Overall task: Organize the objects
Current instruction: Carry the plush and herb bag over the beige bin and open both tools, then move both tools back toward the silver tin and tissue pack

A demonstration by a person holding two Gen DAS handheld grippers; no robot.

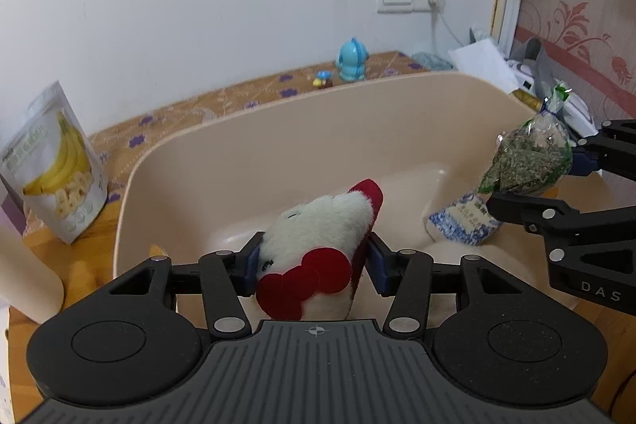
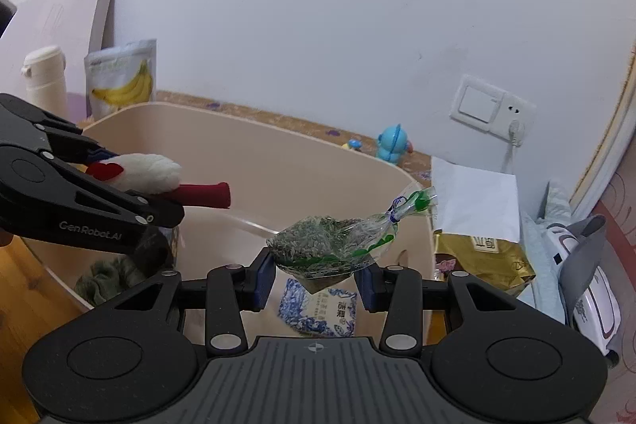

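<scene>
Left hand-held gripper (image 1: 314, 265) clamped on one plush toy (image 1: 318, 229): white fuzzy pile, red felt bow, red stub poking forward; blue pads (image 1: 254, 261) pressed into both flanks; toy held above the near rim of the bin. Right hand-held gripper (image 2: 314, 279) pinching one clear crinkly bag (image 2: 330, 245) of green dried flakes, neck knotted with a blue-and-white tie; bag raised over the bin's right side.

One beige plastic bin (image 1: 278, 130), smooth, rounded corners, tall walls, open top; wide bare floor inside. Lying on that floor: one blue-and-white patterned packet (image 1: 463, 223), flat and soft; one dark green fuzzy bundle (image 2: 107, 277) in the left corner, seen from the right wrist.

Counter (image 1: 47, 253) of orange wood; patterned mat (image 1: 222, 98) with purple flowers behind the bin. Just left of the bin: one glossy standing pouch (image 1: 55, 161) with banana print; one cream bottle (image 2: 43, 74). Behind the bin, near the wall: one blue rounded figurine (image 1: 351, 60); one tiny toy (image 1: 322, 78). Right of the bin: one gold foil bag (image 2: 485, 257), crumpled.
</scene>
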